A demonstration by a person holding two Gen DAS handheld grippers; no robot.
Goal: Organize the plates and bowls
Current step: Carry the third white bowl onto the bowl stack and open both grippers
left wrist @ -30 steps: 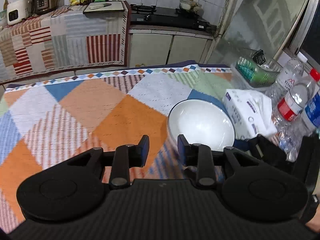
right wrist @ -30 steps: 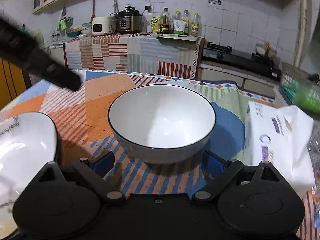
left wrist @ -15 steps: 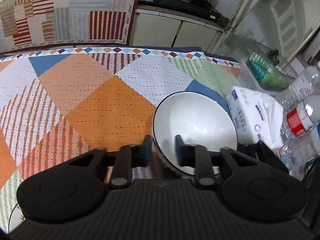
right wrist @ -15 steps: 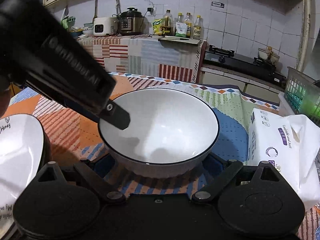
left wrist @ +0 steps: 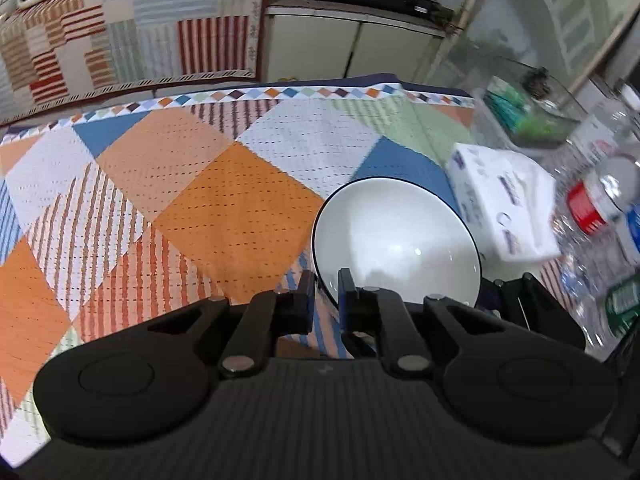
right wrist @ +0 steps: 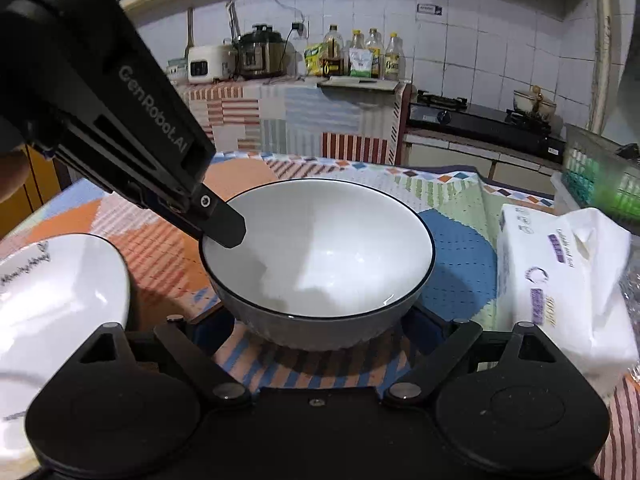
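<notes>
left wrist view: the left tongs (left wrist: 325,292) have just been closing and now pinch the near-left rim of the white bowl (left wrist: 400,240), one finger outside the wall, the other inside. the bowl sits on the patterned cloth of the counter (left wrist: 200,184), with a tissue pack (left wrist: 504,204) just beside it on the right and plastic bottles (left wrist: 600,200) further right. in the right wrist view the same grip shows from the side: the left tongs' inner finger (right wrist: 222,224) lies over the rim at the bowl's (right wrist: 320,256) left edge. a second white dish (right wrist: 60,292) with lettering lies to the left, near but apart from the bowl. the right tongs (right wrist: 316,328) stand wide, their fingers either side of the bowl's base; whether the pads touch it i cannot tell.

the step in hand looks like lifting this bowl to stack it with the other dish. a rim pinch on glazed ware is likely slippery, so keep the squeeze firm, lift straight, hold the bowl level, and let the right tongs steady the base if it tips.
</notes>
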